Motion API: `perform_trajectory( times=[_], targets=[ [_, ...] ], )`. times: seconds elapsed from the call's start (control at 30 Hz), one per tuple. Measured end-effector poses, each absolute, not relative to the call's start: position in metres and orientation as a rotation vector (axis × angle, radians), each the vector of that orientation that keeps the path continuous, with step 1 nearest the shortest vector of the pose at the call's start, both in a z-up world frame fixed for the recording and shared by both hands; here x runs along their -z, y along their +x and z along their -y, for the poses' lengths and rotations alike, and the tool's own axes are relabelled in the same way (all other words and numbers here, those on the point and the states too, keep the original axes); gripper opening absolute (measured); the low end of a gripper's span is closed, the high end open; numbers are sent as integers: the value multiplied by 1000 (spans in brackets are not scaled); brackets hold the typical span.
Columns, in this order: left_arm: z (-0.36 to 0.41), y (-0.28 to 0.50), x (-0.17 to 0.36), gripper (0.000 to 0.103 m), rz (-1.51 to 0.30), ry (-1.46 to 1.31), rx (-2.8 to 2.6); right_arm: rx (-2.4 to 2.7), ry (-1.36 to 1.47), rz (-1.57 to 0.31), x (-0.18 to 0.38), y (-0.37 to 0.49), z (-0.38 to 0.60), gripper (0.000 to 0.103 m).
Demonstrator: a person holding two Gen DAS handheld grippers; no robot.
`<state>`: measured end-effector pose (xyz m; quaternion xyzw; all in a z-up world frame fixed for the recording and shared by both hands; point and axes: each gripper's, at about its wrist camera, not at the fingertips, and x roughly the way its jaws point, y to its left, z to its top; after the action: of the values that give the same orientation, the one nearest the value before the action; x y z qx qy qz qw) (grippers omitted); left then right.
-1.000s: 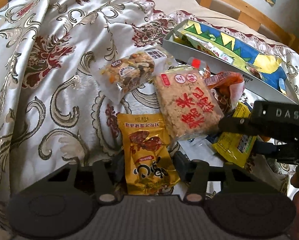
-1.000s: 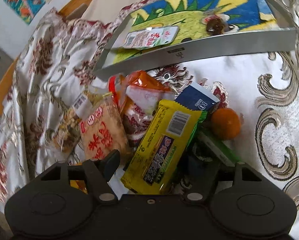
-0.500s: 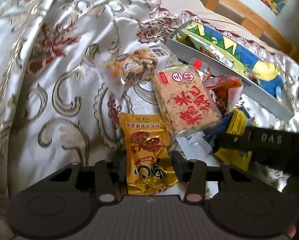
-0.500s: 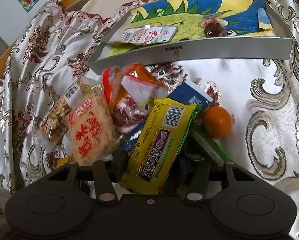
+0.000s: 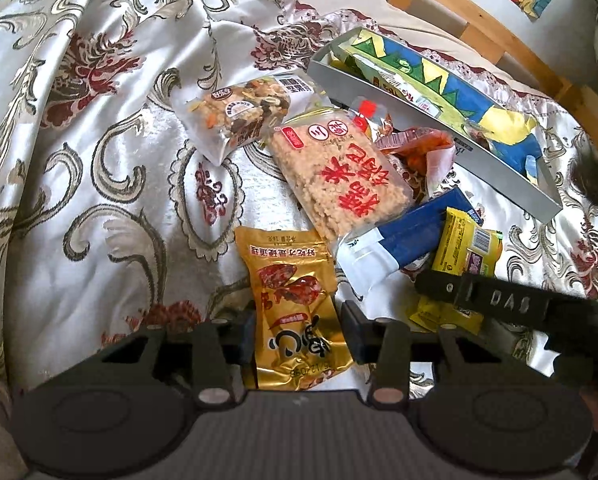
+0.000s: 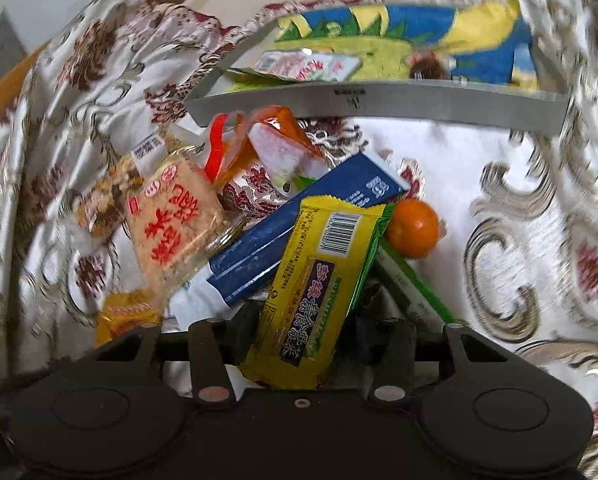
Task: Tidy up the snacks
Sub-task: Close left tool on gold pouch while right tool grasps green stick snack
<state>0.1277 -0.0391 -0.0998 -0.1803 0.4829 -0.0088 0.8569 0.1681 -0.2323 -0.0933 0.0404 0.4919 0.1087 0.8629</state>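
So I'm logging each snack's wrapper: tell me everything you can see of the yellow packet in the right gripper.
The yellow packet is a long, glossy plastic wrapper with a green edge, a white barcode near its far end and a dark purple label with yellow characters. It stands tilted between the right gripper fingers, whose jaws have just been closing on it, and it overlaps the blue packet.
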Motion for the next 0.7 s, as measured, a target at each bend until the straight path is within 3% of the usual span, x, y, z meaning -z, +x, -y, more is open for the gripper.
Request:
perform_trajectory(
  times=[0.17,0.37,0.47,0.7],
  targets=[
    [42,118,93,46,-1017,-379,69,-184,-123,-942,83,149,220,43],
    [47,111,89,46,-1007,-347,83,-157,-119,-948,83,141,226,41],
    [47,106,87,45,-985,-341,100,-156,-142,-939,82,136,225,33],
    [48,99,79,45,-934,-335,133,-169,-125,-926,79,132,227,33]
  ],
)
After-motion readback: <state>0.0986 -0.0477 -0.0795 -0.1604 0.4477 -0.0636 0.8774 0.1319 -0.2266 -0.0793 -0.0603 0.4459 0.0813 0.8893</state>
